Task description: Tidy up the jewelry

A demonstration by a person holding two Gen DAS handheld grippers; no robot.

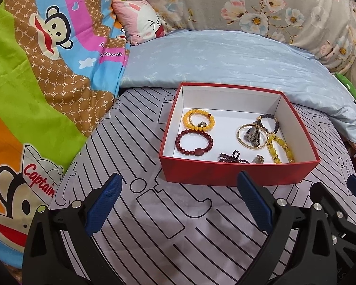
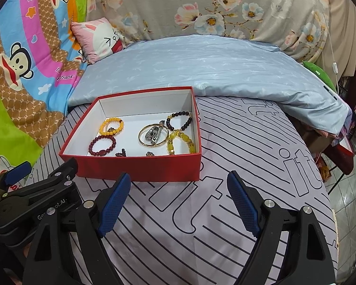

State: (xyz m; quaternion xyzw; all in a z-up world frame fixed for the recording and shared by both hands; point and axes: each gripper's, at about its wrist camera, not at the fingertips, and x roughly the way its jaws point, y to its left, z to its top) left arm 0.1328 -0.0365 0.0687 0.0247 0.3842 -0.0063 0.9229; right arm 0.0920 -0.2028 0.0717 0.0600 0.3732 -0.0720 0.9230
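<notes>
Cartoon quilt [image 1: 47, 76]: red script "Captain" on monkey's hat; "frank" legible on pink band, letters before it cut off; repeated "PF" monogram across brown lattice. Same quilt in right wrist view: "Dsulfrank" or similar, vertical, near top left, spelling uncertain.
Striped sheet [image 2: 261, 166]: large outlined letters "it", repeated.
Left gripper [image 2: 66, 178] body, right wrist view: white print "Ge…ot.AI", middle letters hidden by bolt.
</notes>
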